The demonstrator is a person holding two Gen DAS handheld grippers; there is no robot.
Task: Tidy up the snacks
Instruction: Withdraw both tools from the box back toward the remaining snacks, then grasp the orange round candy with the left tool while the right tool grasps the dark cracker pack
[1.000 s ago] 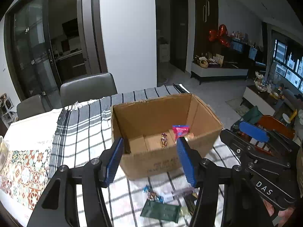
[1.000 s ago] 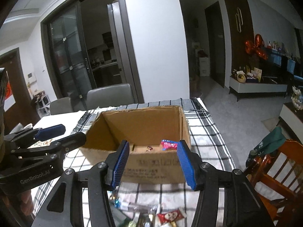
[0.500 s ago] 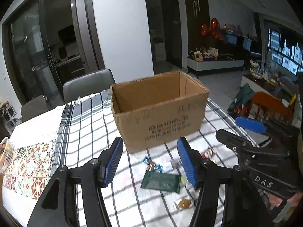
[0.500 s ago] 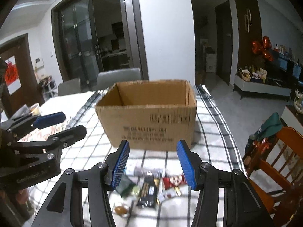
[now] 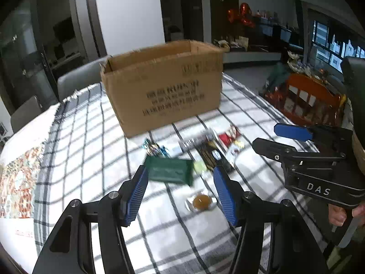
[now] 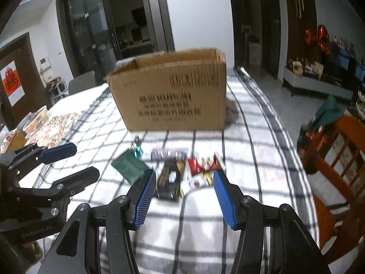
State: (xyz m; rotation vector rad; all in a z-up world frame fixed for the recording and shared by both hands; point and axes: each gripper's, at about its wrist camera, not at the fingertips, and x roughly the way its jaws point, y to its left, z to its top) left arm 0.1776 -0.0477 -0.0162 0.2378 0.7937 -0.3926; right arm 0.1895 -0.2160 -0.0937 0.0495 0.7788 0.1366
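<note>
An open cardboard box (image 5: 164,84) (image 6: 173,91) stands on a checked tablecloth (image 5: 91,159). Loose snacks lie in front of it: a green packet (image 5: 170,171) (image 6: 130,166), a black-and-gold packet (image 5: 213,154) (image 6: 172,178), a red packet (image 5: 229,134) (image 6: 203,164), a blue-wrapped candy (image 5: 155,148) (image 6: 137,148) and a clear-wrapped amber candy (image 5: 200,202). My left gripper (image 5: 180,194) hovers open just above the green packet and amber candy, holding nothing. My right gripper (image 6: 184,194) hovers open over the black and red packets, also empty.
Wooden chairs (image 6: 337,159) (image 5: 312,98) stand off the table's right side. Grey chairs (image 5: 77,82) sit behind the table. A patterned mat (image 5: 16,175) and a basket (image 6: 36,118) lie at the left. The right gripper (image 5: 319,159) shows in the left wrist view.
Both grippers have dropped from over the box's opening and pulled back toward the snacks in front of it. The box now shows its side. Jaw openings look unchanged.
</note>
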